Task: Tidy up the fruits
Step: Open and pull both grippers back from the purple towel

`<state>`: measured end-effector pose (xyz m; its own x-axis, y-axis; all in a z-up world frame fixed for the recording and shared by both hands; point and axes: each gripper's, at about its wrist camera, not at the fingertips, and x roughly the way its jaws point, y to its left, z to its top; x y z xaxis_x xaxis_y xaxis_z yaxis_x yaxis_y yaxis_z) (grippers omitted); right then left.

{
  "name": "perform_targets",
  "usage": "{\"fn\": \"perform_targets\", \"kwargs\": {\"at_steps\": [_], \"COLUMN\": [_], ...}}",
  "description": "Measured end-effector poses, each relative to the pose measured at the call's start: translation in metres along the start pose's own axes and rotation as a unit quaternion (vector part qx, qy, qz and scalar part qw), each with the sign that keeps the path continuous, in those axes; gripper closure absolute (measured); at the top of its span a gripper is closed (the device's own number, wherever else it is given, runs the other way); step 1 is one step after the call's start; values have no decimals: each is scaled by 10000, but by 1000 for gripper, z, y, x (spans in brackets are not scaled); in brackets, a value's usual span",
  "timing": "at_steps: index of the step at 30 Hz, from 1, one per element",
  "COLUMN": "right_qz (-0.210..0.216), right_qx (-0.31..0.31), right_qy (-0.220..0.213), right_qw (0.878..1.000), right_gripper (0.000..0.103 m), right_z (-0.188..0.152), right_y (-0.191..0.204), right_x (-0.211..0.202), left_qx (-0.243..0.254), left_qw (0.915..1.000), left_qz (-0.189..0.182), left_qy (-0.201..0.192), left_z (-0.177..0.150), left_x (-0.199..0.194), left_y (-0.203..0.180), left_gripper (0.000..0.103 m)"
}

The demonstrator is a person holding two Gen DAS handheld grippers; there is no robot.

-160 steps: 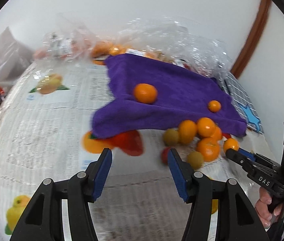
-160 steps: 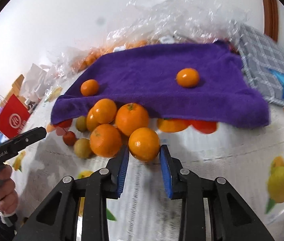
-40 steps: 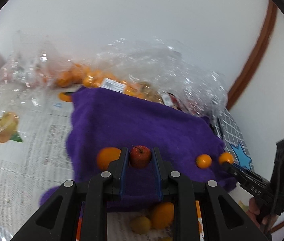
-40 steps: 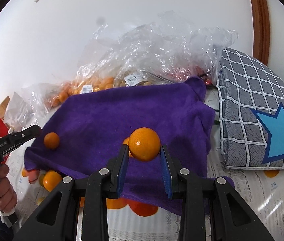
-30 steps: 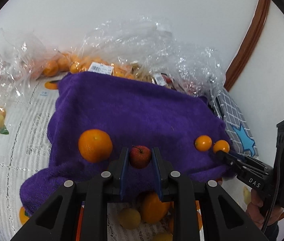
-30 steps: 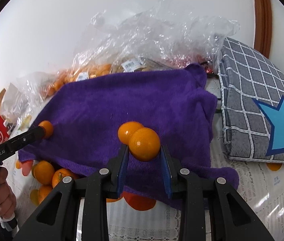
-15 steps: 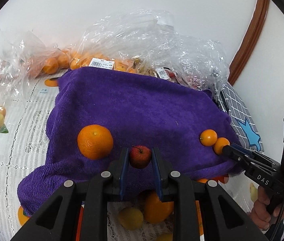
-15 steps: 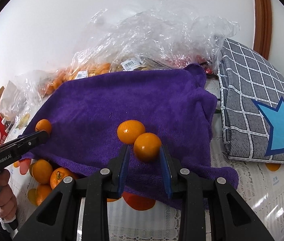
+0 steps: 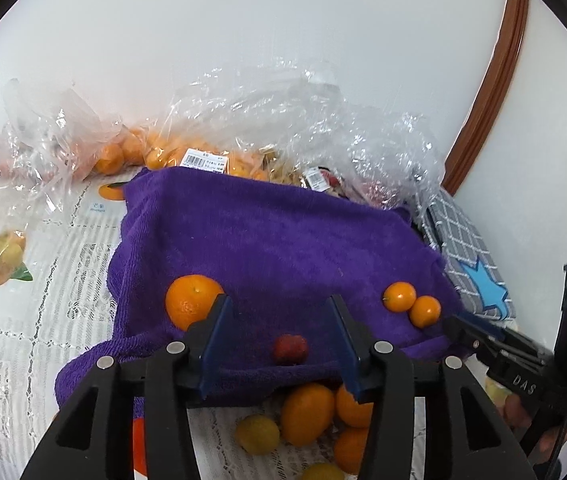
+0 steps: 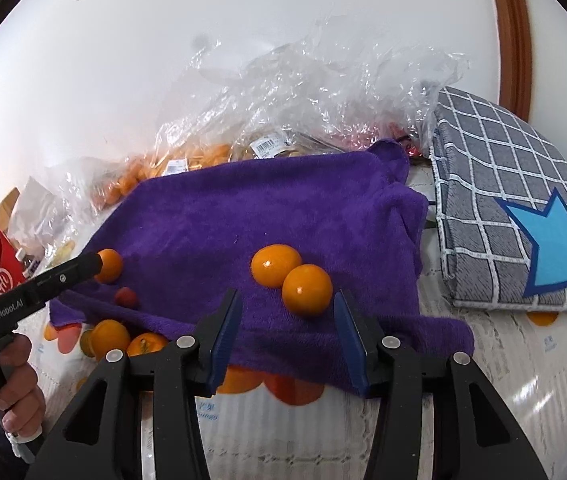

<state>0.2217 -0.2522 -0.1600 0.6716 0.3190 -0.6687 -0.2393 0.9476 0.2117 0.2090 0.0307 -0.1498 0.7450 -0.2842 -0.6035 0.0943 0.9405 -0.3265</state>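
Note:
A purple towel [image 9: 275, 248] lies on the table; it also shows in the right wrist view [image 10: 267, 216]. My left gripper [image 9: 279, 344] is open, and a small red fruit [image 9: 290, 349] lies on the towel between its jaws. A large orange [image 9: 191, 300] sits just left of it. My right gripper [image 10: 288, 330] is open, with an orange [image 10: 307, 290] on the towel just ahead of it, touching a second orange [image 10: 275, 265]. Both also show in the left wrist view, the released orange [image 9: 425, 311] beside the second one [image 9: 399, 297].
Loose oranges [image 9: 307, 414] and small yellow fruits [image 9: 257, 434] lie on the lace tablecloth below the towel's near edge. Clear plastic bags of fruit [image 9: 211, 136] stand behind the towel. A grey checked cushion with a blue star [image 10: 523, 220] lies to the right.
Both grippers have opened. The left one let go of the red fruit and the right one let go of its orange; both fruits now rest on the towel.

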Motion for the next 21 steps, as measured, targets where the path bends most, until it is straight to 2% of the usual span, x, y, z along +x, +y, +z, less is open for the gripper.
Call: {"fn": "perform_targets", "kwargs": {"at_steps": [9, 21], "right_qz": [-425, -349], "right_qx": [8, 29], "right_qy": [-279, 240], "right_qw": [9987, 9991], "right_gripper": [55, 53], "right_z": [-13, -47], "right_y": [21, 47], "right_x": [-34, -49], "left_qx": [18, 92], "left_qw": [9994, 9978], "left_qz": [10, 340], "left_qy": [-342, -569], "left_z": [-1, -15], "left_x": [-18, -50], "left_y": [-3, 15], "left_gripper": [54, 54]}}
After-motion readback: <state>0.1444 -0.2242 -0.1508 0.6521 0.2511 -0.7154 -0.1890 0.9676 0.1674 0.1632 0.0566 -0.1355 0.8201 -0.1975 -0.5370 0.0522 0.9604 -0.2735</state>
